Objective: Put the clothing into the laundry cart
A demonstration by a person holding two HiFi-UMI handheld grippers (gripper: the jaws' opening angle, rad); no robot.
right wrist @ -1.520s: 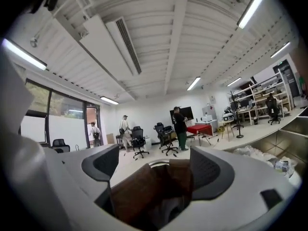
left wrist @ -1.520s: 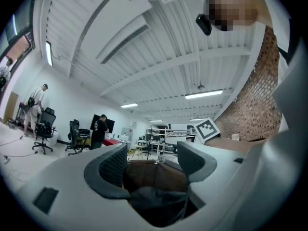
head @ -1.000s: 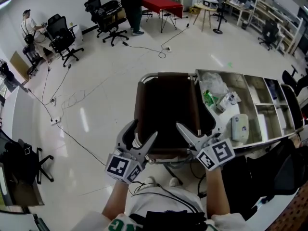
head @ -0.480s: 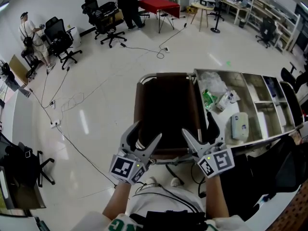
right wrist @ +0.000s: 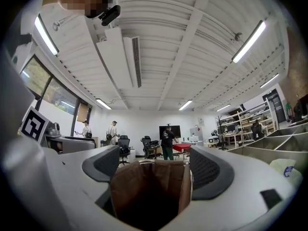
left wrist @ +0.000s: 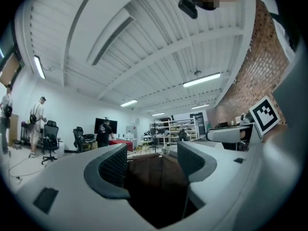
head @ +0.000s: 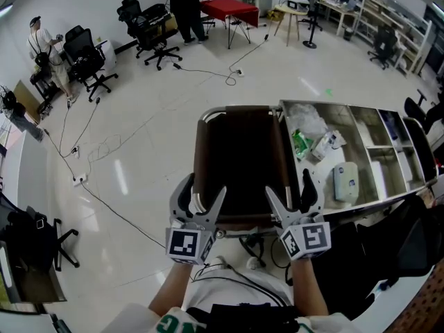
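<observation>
The laundry cart point(head: 205, 151), a brown bag on a metal frame, stands straight ahead of me, and its inside is dark. I see no clothing in either gripper. My left gripper point(head: 203, 189) is open over the cart's near rim, nothing between its fingers. My right gripper point(head: 288, 186) is open too, at the near right corner of the cart. In the left gripper view, the left gripper point(left wrist: 151, 162) looks down into the brown bag point(left wrist: 153, 173). In the right gripper view, the right gripper point(right wrist: 154, 166) frames the bag's opening point(right wrist: 149, 189).
A steel trolley point(head: 402, 186) with compartments holding plastic bags and a white box adjoins the cart's right side. Cables point(head: 104, 200) trail over the floor at left. Office chairs point(head: 87, 54), a red table point(head: 232, 7) and people stand far off.
Both grippers have drawn a little nearer to me along the cart's near rim and turned more upright. Their jaws stay open.
</observation>
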